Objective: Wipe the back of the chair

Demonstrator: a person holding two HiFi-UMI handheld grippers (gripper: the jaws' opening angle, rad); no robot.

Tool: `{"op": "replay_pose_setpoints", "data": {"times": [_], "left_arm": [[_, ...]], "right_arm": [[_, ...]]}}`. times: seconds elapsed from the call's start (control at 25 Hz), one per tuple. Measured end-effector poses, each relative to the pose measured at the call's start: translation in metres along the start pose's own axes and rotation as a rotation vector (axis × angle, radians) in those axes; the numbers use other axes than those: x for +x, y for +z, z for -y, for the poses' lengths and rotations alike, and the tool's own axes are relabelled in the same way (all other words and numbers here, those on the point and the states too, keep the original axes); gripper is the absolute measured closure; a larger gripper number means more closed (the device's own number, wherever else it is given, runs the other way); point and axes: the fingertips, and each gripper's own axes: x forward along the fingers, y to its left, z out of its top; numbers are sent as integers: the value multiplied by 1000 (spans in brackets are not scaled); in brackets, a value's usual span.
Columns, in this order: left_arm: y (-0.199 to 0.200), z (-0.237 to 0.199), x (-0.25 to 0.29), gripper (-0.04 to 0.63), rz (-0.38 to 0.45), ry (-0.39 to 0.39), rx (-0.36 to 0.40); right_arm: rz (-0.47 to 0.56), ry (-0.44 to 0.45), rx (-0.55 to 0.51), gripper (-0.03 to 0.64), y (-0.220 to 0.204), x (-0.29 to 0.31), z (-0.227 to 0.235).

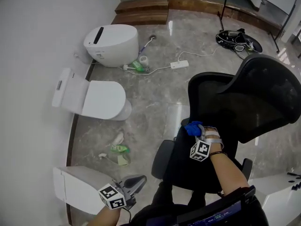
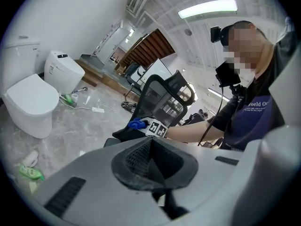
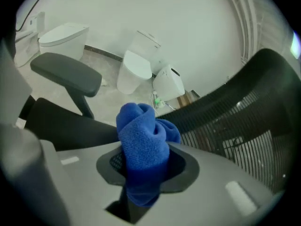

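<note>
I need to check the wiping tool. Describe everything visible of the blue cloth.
The blue cloth is a bright, nubby microfibre-looking rag, bunched into a folded wad. The right gripper is shut on its lower part, so the wad stands out beyond the jaws. It hangs near the office chair's black mesh back; whether it touches the mesh cannot be told.

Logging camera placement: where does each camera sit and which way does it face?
Head view: on the head, steeply down at the chair; forearms, left gripper, right gripper holding the blue cloth show.
Left gripper view: on the left gripper, past its shut jaws toward the person's torso and right arm.
Right gripper view: on the right gripper, past the clamped blue cloth toward the chair back.
All share chair and blue cloth.
</note>
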Motion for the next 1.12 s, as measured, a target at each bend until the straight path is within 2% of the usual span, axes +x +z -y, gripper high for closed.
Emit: {"op": "replay_pose_setpoints", "data": {"times": [0.2, 0.48, 0.56, 0.68, 0.76, 0.84, 0.92, 1.12], "left_arm": [[10, -3, 53, 592, -42, -14, 75], [8, 17, 173, 592, -95, -55, 72], [6, 37, 202, 592, -104, -76, 76], [-1, 64, 228, 592, -115, -116, 82], [-9, 73, 236, 592, -128, -129, 88], [-17, 72, 236, 592, -135, -126, 90], [-20, 58, 227, 592, -131, -111, 82], [-30, 9, 176, 592, -133, -97, 50]], "right_arm": [[-105, -23, 35, 494, -104, -35, 14], [-267, -57, 125, 494, -285, -106, 16], [-287, -55, 136, 494, -319, -122, 14], [-313, -61, 152, 494, -349, -139, 11], [-313, -71, 173, 494, -353, -144, 11], [-274, -78, 177, 494, -334, -141, 11], [-206, -73, 158, 494, -290, -126, 7], [-51, -27, 81, 494, -143, -63, -13]]}}
